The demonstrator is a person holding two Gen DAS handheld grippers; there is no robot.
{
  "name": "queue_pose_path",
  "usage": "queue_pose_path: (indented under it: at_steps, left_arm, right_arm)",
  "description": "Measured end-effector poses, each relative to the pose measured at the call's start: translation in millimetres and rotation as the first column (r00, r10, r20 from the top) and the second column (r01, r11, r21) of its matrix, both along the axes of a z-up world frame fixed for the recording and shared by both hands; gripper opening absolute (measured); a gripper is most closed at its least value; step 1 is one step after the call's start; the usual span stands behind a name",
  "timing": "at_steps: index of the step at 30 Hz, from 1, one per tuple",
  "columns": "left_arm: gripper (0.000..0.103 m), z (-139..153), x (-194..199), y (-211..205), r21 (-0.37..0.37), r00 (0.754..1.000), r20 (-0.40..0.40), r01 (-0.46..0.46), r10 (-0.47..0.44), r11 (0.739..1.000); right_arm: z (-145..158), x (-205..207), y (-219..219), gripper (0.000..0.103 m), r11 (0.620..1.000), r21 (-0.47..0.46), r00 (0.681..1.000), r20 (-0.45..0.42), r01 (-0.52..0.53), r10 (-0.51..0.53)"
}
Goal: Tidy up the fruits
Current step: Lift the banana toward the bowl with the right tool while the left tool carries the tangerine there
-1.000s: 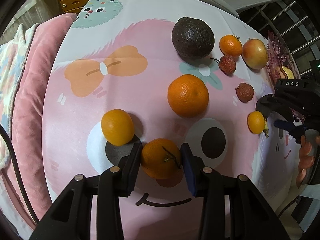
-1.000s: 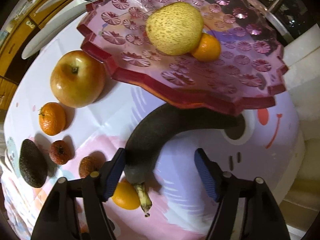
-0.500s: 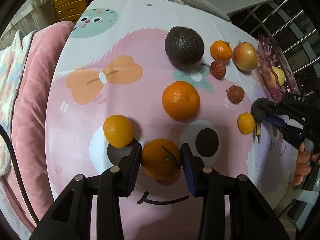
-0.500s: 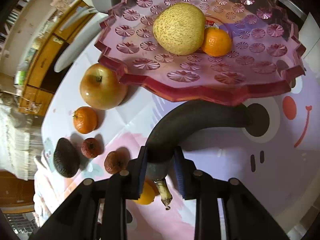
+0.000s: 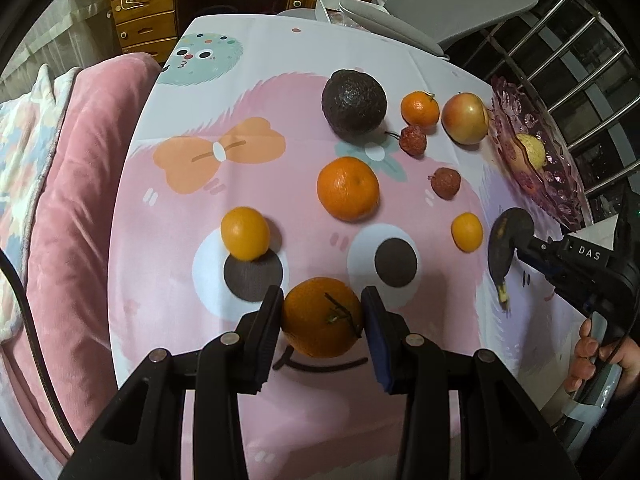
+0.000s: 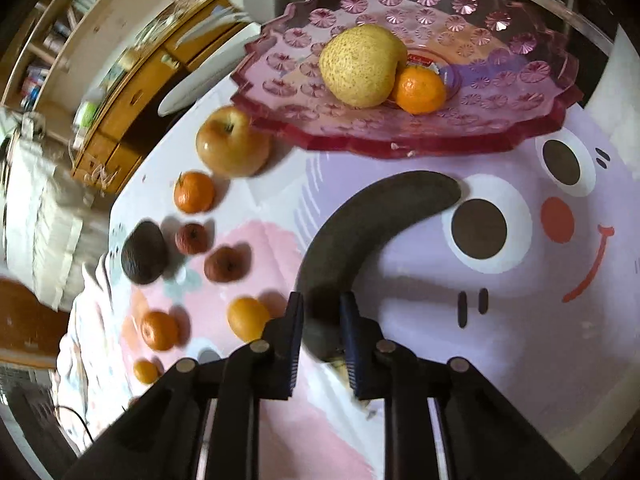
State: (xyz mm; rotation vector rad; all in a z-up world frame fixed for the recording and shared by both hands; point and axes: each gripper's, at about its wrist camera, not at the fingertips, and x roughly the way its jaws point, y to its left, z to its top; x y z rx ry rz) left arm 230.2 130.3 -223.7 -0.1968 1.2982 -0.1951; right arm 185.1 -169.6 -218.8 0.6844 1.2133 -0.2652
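Now the left tool [image 5: 322,312] pinches a stemmed tangerine [image 5: 322,316] near the counter's [image 5: 280,80] front edge, while the right tool [image 6: 322,320] is clamped on a blackened banana [image 6: 360,232] just before the pink glass dish [image 6: 540,92] holding a pear [image 6: 360,66].

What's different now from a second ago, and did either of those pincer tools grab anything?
The right gripper closed on the stem end of the blackened banana and has swung it clear of the pink dish, which it earlier lay partly under. The left gripper, gripping a stemmed orange throughout, has lifted it slightly. The loose fruit on the tablecloth and the pear in the dish stayed put.
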Motion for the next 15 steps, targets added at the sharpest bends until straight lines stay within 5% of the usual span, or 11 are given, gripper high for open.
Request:
queue_pose_path:
  at_steps: [4,8,15]
  left_arm:
    - [0.039,3.9,-5.8,0.9,-0.002,1.000,0.004,0.004,-0.004,1.000]
    - [0.039,7.7,-7.1,3.9,-0.002,1.000,0.011,0.009,-0.009,1.000]
    - [0.039,12.0,-1.2,14.0,0.000,1.000,0.022,-0.007,0.007,1.000]
  right_arm:
    - [2.0,-0.6,-1.6,0.020,0.999,0.035,0.999,0.017,0.027,-0.027]
    - [-1.2,12.2,1.2,0.046,0.998,0.037,0.999,-0.022,0.041,-0.041]
    - [-5.4,32.5,13.7,0.049,0.998,-0.049,0.989,-0.140,0.040,-0.046]
